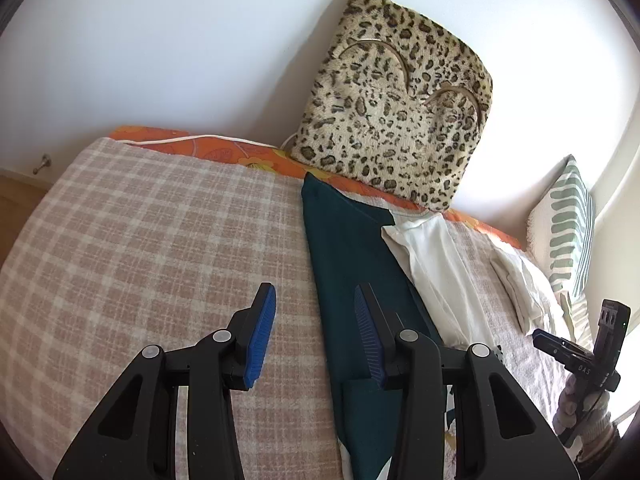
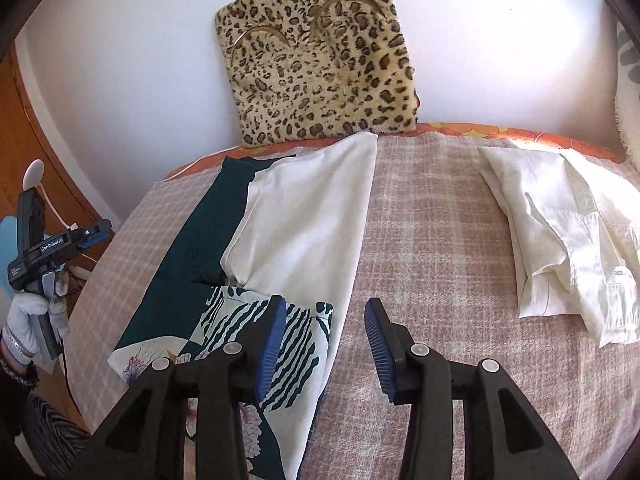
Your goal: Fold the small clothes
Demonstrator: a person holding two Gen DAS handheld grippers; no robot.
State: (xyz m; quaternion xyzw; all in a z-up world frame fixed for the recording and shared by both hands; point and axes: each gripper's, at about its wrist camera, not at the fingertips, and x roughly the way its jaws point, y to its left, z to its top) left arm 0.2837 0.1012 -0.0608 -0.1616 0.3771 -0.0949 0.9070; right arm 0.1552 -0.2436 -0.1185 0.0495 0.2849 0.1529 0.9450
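A dark green and cream patterned garment [image 2: 280, 248] lies partly folded lengthwise on the checked blanket [image 2: 432, 240]; it shows in the left wrist view [image 1: 352, 264] too. My left gripper [image 1: 316, 332] is open and empty, held above the garment's left edge. My right gripper [image 2: 326, 340] is open and empty, above the garment's right edge near its patterned hem. A folded white shirt [image 2: 568, 232] lies to the right; it also shows in the left wrist view [image 1: 520, 284].
A leopard-print cushion [image 2: 320, 56] leans on the white wall behind the bed. A striped pillow [image 1: 568, 224] stands at the far right. An orange floral sheet [image 1: 224, 150] edges the blanket. A wooden door [image 2: 24, 152] is on the left.
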